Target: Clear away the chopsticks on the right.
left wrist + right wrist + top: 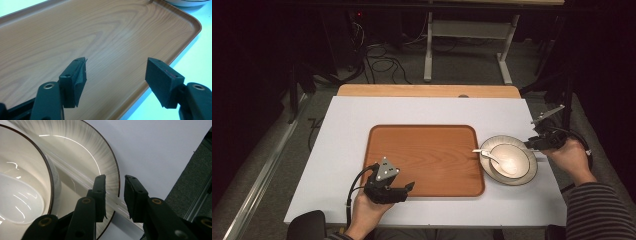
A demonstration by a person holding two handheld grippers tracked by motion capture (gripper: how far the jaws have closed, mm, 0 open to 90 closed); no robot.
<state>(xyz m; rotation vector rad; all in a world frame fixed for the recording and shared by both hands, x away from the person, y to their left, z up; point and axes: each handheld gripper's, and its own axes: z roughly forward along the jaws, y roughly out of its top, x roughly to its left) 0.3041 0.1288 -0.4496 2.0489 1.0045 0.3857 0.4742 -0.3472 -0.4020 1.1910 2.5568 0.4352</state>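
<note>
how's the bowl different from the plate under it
The bowl is smaller and deeper; the plate is wider and flatter, its rim showing all round the bowl. The bowl holds a white spoon; the plate holds the bowl. The right gripper has its jaws astride the plate's rim, not the bowl's. Both are pale and round with a thin dark edge.

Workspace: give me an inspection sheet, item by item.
Surface: white table top, wooden edge at the far side.
Job's things: plate carrying a bowl with a white spoon in it, right of an empty wooden tray.
Clutter: nothing seen.
Grippers: left hand-held gripper open above the tray's near edge; right hand-held gripper straddles the plate's rim, jaws not visibly pressing it.
Cables: one trailing from each gripper; more on the floor beyond the table.
Surroundings: dark room, table legs behind.
</note>
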